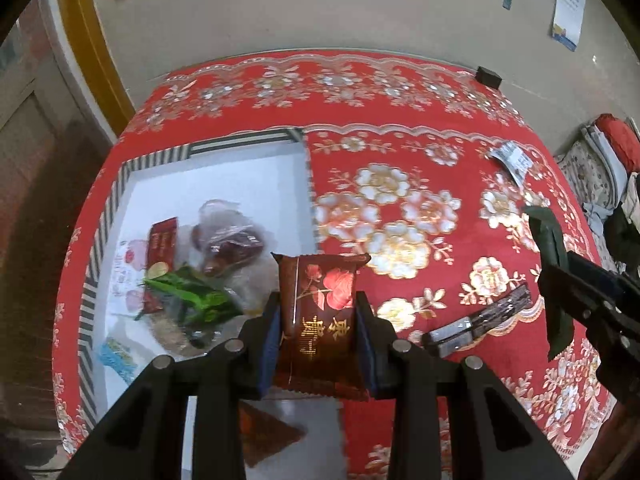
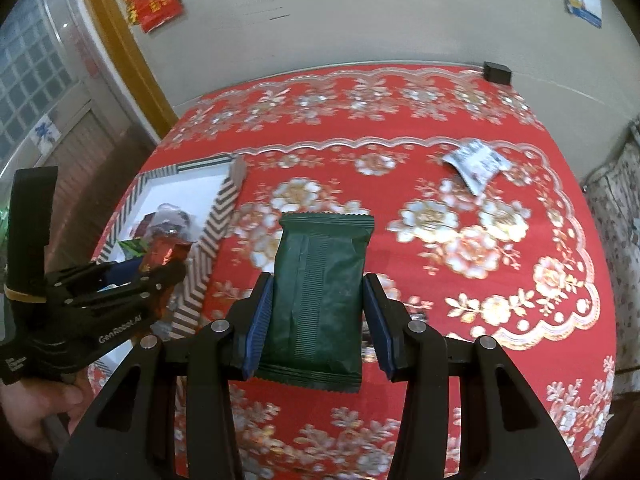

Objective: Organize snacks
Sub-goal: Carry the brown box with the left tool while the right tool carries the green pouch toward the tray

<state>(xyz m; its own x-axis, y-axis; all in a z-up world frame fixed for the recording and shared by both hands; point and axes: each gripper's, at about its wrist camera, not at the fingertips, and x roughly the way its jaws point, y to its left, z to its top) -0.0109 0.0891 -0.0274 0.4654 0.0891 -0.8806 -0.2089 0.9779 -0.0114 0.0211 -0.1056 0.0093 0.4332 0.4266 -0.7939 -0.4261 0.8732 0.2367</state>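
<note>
My left gripper (image 1: 318,304) is shut on a dark red snack packet with a flower print (image 1: 320,316), held above the near right edge of the striped box (image 1: 308,168). The box holds several snacks, among them a green packet (image 1: 192,300) and a clear bag of dark pieces (image 1: 228,236). My right gripper (image 2: 318,284) is shut on a dark green packet (image 2: 320,292) over the red floral tablecloth (image 2: 460,240), to the right of the box (image 2: 218,216). The left gripper (image 2: 160,276) with its red packet shows at the left of the right wrist view.
A white printed sachet (image 2: 476,164) lies at the far right of the table and a dark brown bar (image 1: 484,316) lies near its front. A small black block (image 2: 497,71) sits at the far edge against the wall. A hand (image 2: 36,412) holds the left gripper's handle.
</note>
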